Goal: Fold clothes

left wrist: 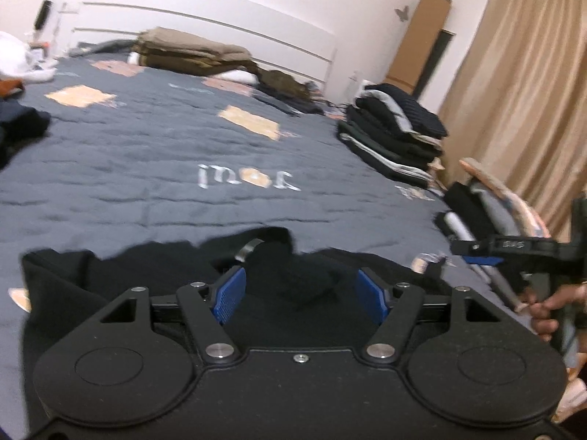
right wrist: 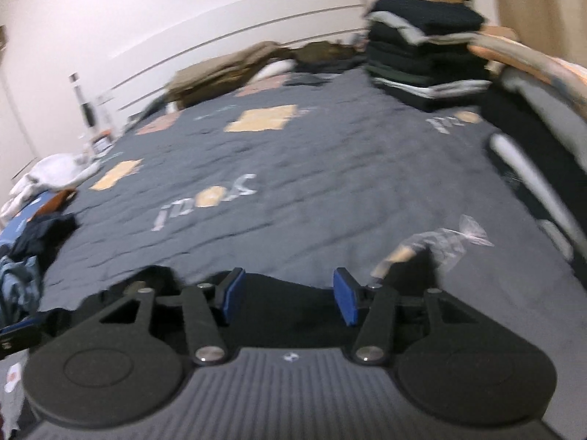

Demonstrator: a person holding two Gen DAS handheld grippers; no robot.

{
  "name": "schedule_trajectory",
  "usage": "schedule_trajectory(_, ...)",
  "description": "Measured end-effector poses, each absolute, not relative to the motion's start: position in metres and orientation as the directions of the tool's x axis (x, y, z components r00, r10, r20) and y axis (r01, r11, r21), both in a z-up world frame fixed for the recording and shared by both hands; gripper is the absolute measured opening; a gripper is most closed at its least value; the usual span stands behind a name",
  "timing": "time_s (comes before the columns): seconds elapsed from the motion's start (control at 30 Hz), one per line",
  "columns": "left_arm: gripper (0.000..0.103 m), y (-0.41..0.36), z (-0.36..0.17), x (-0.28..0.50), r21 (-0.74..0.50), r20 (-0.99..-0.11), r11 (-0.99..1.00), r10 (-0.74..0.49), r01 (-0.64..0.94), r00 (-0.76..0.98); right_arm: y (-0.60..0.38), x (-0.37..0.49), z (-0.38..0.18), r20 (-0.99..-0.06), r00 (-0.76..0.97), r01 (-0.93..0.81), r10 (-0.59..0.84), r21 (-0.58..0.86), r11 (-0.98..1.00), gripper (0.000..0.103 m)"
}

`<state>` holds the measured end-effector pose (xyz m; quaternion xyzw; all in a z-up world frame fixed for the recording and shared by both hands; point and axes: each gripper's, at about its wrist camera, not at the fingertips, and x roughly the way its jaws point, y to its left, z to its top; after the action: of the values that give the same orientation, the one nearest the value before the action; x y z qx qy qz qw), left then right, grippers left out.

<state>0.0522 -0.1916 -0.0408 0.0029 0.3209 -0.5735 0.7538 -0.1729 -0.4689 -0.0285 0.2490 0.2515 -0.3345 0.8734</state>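
Hovering over the black garment [left wrist: 154, 278] on the bed [left wrist: 176, 139], left gripper [left wrist: 299, 295] spread wide. Right gripper [right wrist: 290, 295] gaping too (folded stack [right wrist: 422, 55] sitting far right).

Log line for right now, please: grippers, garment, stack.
left gripper: open, over black garment | right gripper: open, at garment edge | garment: flat on bed, unfolded | folded stack: far right

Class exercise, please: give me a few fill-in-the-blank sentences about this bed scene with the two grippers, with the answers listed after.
1. The jaws of the left gripper stand ____.
2. The garment beneath both grippers is ____ in colour.
3. The stack of folded clothes rests on the ____.
4. The right gripper holds ____.

Missing words: open; black; bed; nothing
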Motion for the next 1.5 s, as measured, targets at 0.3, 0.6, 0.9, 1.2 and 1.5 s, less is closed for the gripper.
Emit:
schedule_trajectory(0.3,0.066,-0.199,-0.050,0.010,-0.486,-0.449,0.233,-0.894,0.843,-0.012,-0.495,-0.216,-0.056,-0.639,0.580,0.772,-0.505,0.234,0.590,0.052)
schedule_trajectory(0.6,0.068,-0.217,-0.060,-0.020,-0.494,-0.450,0.153,-0.887,0.856,-0.101,-0.512,-0.242,-0.084,-0.708,0.561,0.786,-0.430,0.291,0.546,0.052)
schedule_trajectory(0.9,0.068,-0.227,-0.069,-0.036,-0.476,-0.475,0.139,-0.872,0.868,-0.121,-0.521,-0.255,-0.113,-0.713,0.623,0.771,-0.320,0.491,0.406,0.052)
schedule_trajectory(1.2,0.068,-0.228,-0.070,-0.037,-0.463,-0.490,0.142,-0.864,0.875,-0.119,-0.524,-0.269,-0.122,-0.629,0.710,0.702,-0.315,0.669,0.246,0.007)
schedule_trajectory(1.5,0.068,-0.225,-0.065,-0.037,-0.473,-0.477,0.134,-0.870,0.871,-0.125,-0.521,-0.324,-0.081,-0.566,0.667,0.707,-0.485,0.687,0.170,0.005)
